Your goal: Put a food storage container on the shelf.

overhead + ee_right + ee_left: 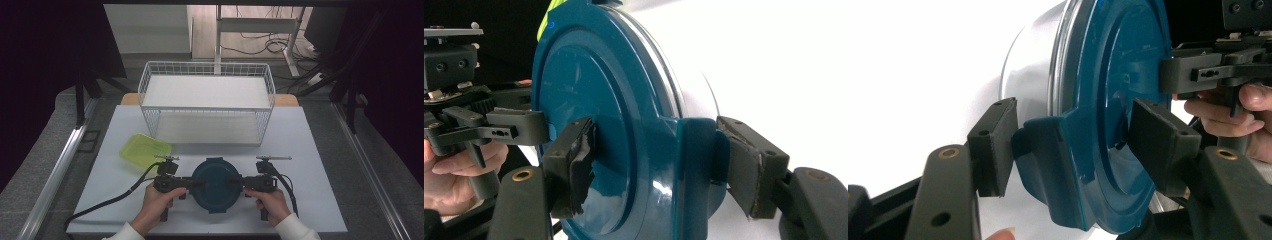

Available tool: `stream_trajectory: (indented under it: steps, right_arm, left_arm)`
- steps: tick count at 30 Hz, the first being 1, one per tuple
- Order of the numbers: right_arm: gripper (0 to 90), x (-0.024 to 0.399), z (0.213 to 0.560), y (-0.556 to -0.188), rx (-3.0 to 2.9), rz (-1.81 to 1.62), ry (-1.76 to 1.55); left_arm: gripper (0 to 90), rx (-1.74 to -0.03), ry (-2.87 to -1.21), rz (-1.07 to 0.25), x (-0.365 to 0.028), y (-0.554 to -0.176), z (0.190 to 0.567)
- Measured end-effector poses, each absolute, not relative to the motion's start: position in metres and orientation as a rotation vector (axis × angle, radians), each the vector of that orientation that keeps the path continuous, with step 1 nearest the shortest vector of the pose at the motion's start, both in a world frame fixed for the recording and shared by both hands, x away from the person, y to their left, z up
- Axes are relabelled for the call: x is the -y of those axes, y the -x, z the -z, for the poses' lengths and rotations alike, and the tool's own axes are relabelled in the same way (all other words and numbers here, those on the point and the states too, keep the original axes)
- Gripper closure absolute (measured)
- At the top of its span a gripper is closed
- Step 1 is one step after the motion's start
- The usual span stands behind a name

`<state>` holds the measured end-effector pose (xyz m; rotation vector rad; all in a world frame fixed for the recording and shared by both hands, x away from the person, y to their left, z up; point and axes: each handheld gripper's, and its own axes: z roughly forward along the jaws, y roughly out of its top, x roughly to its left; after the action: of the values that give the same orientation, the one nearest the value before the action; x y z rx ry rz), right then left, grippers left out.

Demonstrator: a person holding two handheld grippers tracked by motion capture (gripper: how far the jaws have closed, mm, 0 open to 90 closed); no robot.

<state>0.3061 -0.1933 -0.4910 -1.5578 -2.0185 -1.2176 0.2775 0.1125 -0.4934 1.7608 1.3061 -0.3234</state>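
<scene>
A round container with a dark teal lid (216, 185) stands on the white table near the front edge, between the two hands. My left gripper (197, 184) comes in from the left and my right gripper (235, 183) from the right. In the left gripper view the left gripper (1078, 145) has one pad on the lid's top and the other against the teal latch tab (1048, 165) at the rim, above the pale bowl wall (1033, 65). In the right gripper view the right gripper (661, 165) grips the opposite latch tab (696, 165) the same way.
A white wire basket (207, 100) stands behind the container at the middle of the table. A yellow-green plastic tray (145, 149) lies to the left, just behind the left gripper. Black cables (115, 200) trail from both grippers toward the front edge.
</scene>
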Motion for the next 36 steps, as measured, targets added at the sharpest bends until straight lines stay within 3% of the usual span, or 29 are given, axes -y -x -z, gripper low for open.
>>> stream_trajectory:
  steps: [36]
  right_arm:
    - [34.1, 0.187, 0.473, -0.308, 2.074, 1.288, 1.522]
  left_arm:
    - [38.3, -1.279, -1.785, 0.273, -0.118, -0.282, 0.471]
